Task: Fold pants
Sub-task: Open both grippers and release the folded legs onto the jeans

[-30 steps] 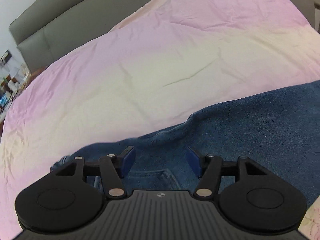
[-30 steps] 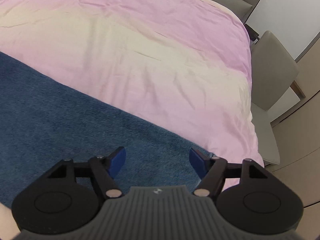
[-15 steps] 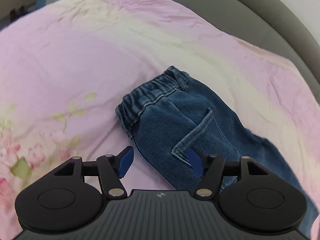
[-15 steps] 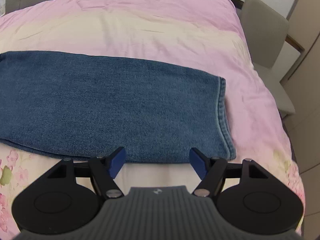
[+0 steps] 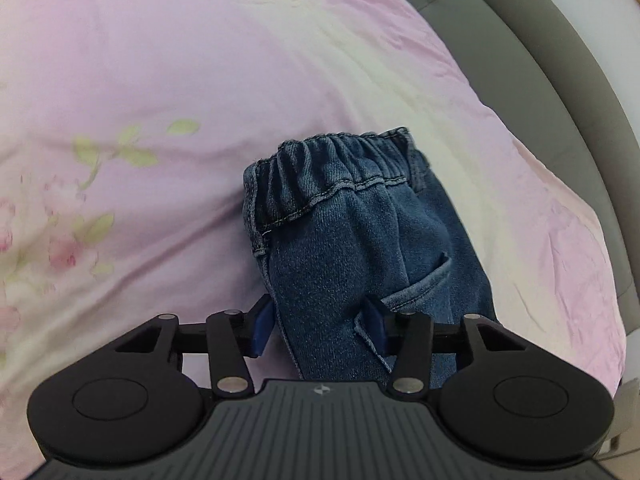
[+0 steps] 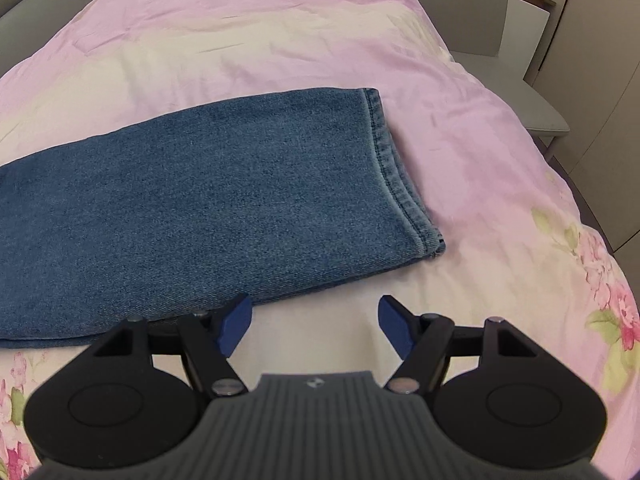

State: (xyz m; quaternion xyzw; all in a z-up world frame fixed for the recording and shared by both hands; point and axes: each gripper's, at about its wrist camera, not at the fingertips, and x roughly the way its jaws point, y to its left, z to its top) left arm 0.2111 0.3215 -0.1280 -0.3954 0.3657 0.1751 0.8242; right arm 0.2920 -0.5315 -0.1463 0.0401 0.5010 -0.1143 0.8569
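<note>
One fold looks done already: the jeans [image 6: 208, 196] lie on the pink bedspread [image 6: 280, 40] as a single long strip, legs stacked, so you have the crosswise folds left, hem toward waist. Your left gripper [image 5: 320, 326] is down at the waist end, just below the elastic waistband [image 5: 332, 172], and its jaws are closing with a bunched ridge of denim beside the pocket [image 5: 424, 284] between them; the blue pads look at the cloth's edges, but a firm pinch isn't clear yet. Your right gripper [image 6: 314, 326] hangs with jaws wide and nothing in them, over bare bedspread just short of the near long edge, its left pad at that edge. The hem [image 6: 400, 184] sits ahead and to the right.
</note>
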